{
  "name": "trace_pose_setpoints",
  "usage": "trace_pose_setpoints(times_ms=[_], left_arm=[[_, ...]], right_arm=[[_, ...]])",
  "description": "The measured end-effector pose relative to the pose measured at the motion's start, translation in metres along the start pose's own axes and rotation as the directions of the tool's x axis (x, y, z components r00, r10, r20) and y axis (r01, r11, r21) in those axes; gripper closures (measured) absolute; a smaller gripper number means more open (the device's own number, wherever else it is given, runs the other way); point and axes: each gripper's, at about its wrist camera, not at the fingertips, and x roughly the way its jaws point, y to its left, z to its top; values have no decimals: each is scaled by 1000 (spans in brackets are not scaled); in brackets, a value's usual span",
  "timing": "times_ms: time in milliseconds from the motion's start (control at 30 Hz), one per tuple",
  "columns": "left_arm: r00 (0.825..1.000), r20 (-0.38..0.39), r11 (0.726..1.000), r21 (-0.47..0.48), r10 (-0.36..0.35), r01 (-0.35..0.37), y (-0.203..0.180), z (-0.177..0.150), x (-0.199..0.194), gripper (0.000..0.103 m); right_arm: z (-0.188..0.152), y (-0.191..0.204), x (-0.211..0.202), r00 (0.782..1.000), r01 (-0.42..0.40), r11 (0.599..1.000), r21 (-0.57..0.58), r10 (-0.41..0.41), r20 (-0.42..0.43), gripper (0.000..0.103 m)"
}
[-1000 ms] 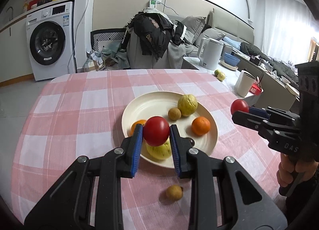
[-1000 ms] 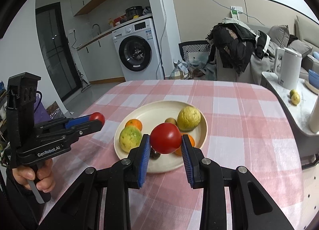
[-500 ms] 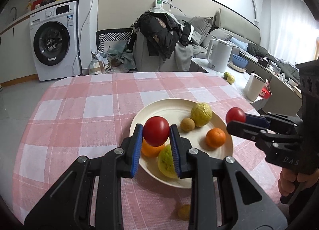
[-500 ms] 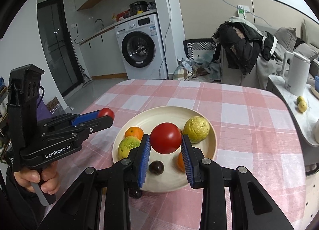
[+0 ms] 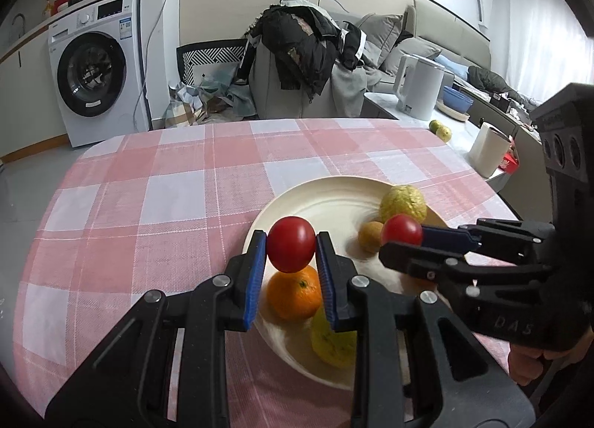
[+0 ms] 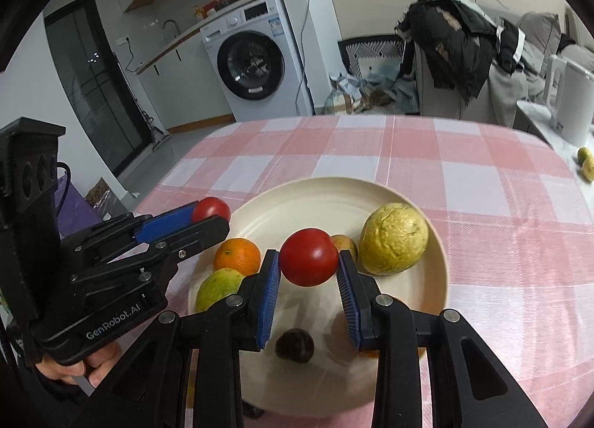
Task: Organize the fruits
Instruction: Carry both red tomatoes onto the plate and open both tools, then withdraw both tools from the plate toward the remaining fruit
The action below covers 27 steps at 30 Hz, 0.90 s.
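My left gripper (image 5: 290, 246) is shut on a red tomato (image 5: 290, 243), held just above an orange (image 5: 294, 297) at the near left of the cream plate (image 5: 319, 194). My right gripper (image 6: 308, 259) is shut on a second red tomato (image 6: 309, 256) over the plate's (image 6: 297, 205) middle. On the plate lie a large yellow fruit (image 6: 393, 238), an orange (image 6: 237, 255), a green-yellow fruit (image 6: 219, 288), a small brown fruit (image 6: 345, 242) and a dark round fruit (image 6: 295, 345). Each view shows the other gripper from the side: right gripper (image 5: 402, 230), left gripper (image 6: 211, 209).
The plate rests on a table under a pink and white checked cloth (image 5: 167, 190). A side counter to the right carries a white kettle (image 5: 419, 88), a white cup (image 5: 488, 153) and two small citrus fruits (image 5: 441, 130). A washing machine (image 5: 96, 71) and a clothes-piled chair (image 5: 300, 56) stand beyond.
Both grippers moved forward and down over the plate with their tomatoes still gripped. The plate now looks nearer and larger in both views.
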Motion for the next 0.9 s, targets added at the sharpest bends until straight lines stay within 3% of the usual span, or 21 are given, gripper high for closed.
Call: trace_pose_setpoints(times_ms=[533,733,833,900], left_arm=[[1000,-24,1000,-7,4,-4,5,-4,21,79],[1000,-13,1000,2,2,-2,-1,-6,14,77],[1000,-5,1000,8,10,-10,-3,-12,3,63],[1000,11,1000,13,24,-24,-3,-16,-7,40]], right_arm=[[-2,2,21,999,12,1000,-8,-12,-47,71],[-5,1,5,999,41,999,-13,-41,-8,54],[-8,0,-11,998,64,998,-11,-64,29,44],[-12,-2,-23,996,74,997,-3,-74,56,27]])
